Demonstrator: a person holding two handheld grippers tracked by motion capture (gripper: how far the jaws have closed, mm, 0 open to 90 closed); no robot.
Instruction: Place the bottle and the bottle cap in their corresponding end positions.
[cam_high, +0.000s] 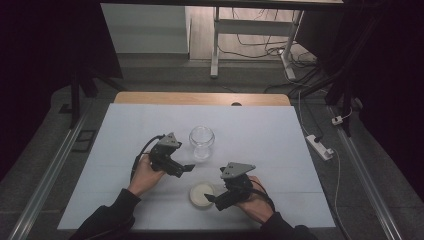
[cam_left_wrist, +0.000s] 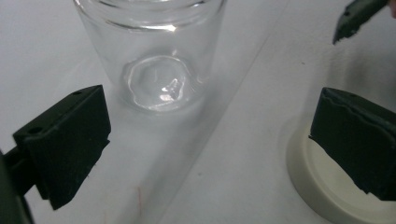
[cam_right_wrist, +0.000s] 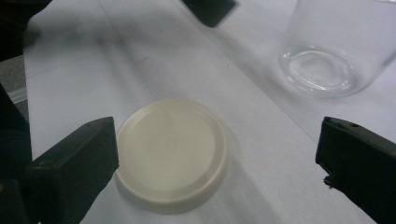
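The cream lid (cam_right_wrist: 171, 153) lies flat on the white table cover (cam_high: 280, 145), near the person's edge and just in front of the right gripper (cam_high: 212, 198); in the right gripper view its jaws stand spread wide with nothing between them, the lid close against the inner face of the left-hand jaw — whether they touch I cannot tell — and well apart from the other jaw; the glass jar (cam_high: 201, 140) stands upright and open-mouthed farther up the table, beyond the lid, its thick clear base showing in both gripper views; the left gripper (cam_high: 188, 168) hovers between jar and lid, jaws likewise spread and gripping nothing; in the left gripper view the jar (cam_left_wrist: 152, 53) sits ahead, nearer the left-hand jaw, while the lid (cam_left_wrist: 327, 186) lies partly under the right-hand jaw; the tip of the right gripper shows at the top corner of that view; jar and lid are apart, a strip of bare cover between them — the cover is open to left and right of both things, and toward the far wooden edge (cam_high: 200, 98); the lid itself lies near the front edge.
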